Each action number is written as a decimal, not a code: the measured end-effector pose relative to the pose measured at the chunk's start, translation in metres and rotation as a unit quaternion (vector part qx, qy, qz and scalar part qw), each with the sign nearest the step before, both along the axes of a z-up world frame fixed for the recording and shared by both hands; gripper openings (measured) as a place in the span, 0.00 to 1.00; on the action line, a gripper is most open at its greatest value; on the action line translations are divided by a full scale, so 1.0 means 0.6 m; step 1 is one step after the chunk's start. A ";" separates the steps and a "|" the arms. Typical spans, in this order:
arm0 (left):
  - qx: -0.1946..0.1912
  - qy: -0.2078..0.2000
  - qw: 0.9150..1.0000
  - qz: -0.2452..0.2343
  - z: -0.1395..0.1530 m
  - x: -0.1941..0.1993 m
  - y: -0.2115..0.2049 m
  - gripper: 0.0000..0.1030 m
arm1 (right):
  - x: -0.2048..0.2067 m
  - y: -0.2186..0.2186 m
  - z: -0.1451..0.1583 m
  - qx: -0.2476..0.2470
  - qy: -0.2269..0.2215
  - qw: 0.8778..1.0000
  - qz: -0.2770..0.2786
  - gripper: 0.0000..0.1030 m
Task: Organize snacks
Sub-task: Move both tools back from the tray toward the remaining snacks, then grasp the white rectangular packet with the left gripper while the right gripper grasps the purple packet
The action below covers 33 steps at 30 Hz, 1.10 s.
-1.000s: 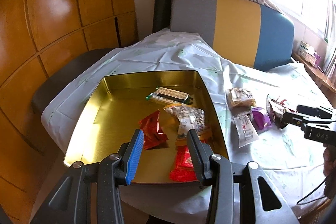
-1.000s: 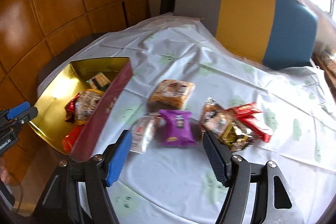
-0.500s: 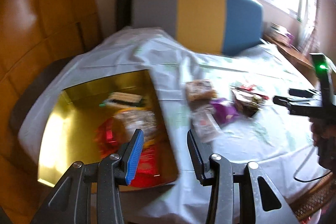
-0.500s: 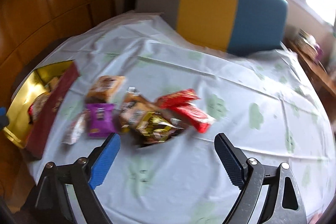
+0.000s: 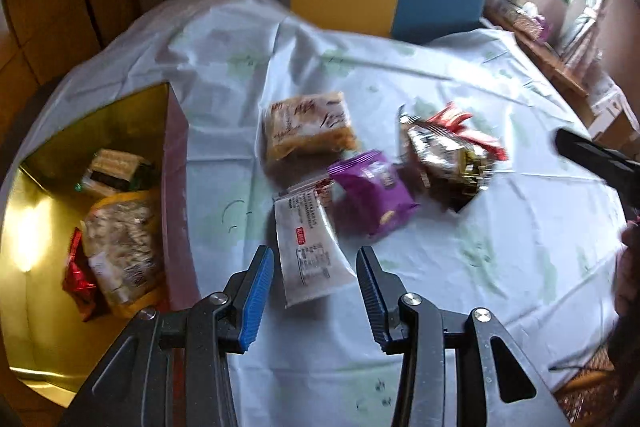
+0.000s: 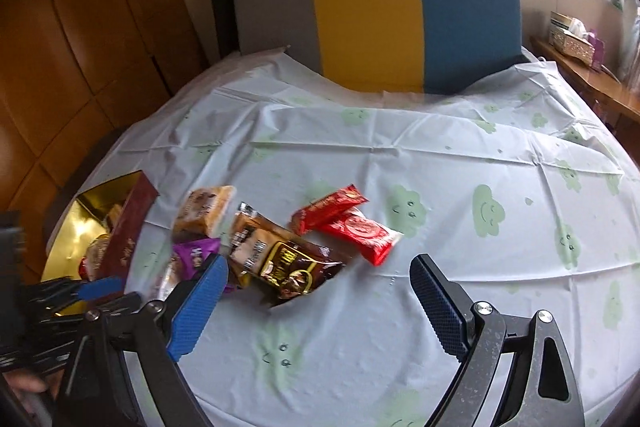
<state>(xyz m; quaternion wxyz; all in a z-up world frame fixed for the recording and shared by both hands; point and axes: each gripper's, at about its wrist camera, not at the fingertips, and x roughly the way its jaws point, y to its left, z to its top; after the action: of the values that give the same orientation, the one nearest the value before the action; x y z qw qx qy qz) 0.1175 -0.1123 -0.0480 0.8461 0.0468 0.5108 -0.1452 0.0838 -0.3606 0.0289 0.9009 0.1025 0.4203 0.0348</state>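
a round table under a pale cloth (image 6: 440, 187) with green smiley clouds holds a gold tin (image 5: 48, 339) at its left edge and a loose cluster of snack packets in the middle. the job is partly done: inside the tin lie a few packets already, a green and cream bar (image 5: 114, 167) at the back, a large clear bag (image 5: 120, 247) in front of it, and a red foil packet (image 5: 78, 279) at the near left. still out on the cloth are six or so: an orange bun pack (image 5: 308, 125), a white sachet (image 5: 308, 247), a purple packet (image 5: 372, 195) overlapping the sachet's far corner, a brown and gold packet (image 6: 288, 263), and two red bars (image 6: 348, 223) just beyond it. the left gripper (image 5: 314, 287) hangs over the near end of the white sachet, jaws part spread with the sachet showing between them, pads not pressing it and nothing held. the right gripper (image 6: 316, 307) has just been opening its jaws and stands wide spread and empty near the brown and gold packet. most of the sorting looks still ahead.
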 end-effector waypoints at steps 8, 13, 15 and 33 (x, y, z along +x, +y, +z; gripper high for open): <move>0.027 0.012 0.999 0.014 -0.047 0.035 -0.017 0.42 | -0.007 -0.001 0.014 0.020 -0.013 1.000 0.005 0.92; 0.024 -0.005 1.000 -0.007 -0.055 0.025 -0.033 0.36 | -0.007 0.004 0.013 0.012 -0.016 1.000 0.008 0.92; -0.001 -0.007 0.999 -0.033 -0.049 0.010 -0.037 0.36 | -0.006 0.007 0.012 0.009 -0.016 1.000 0.011 0.92; -0.040 0.011 0.997 -0.063 -0.028 -0.030 -0.038 0.56 | -0.004 0.013 -0.005 0.004 0.009 1.000 0.020 0.92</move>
<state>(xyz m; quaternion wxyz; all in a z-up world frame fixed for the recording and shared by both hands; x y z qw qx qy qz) 0.0997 -0.1350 -0.0646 0.8310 0.0432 0.5095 -0.2191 0.0816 -0.3526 0.0260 0.8957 0.0980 0.4305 0.0534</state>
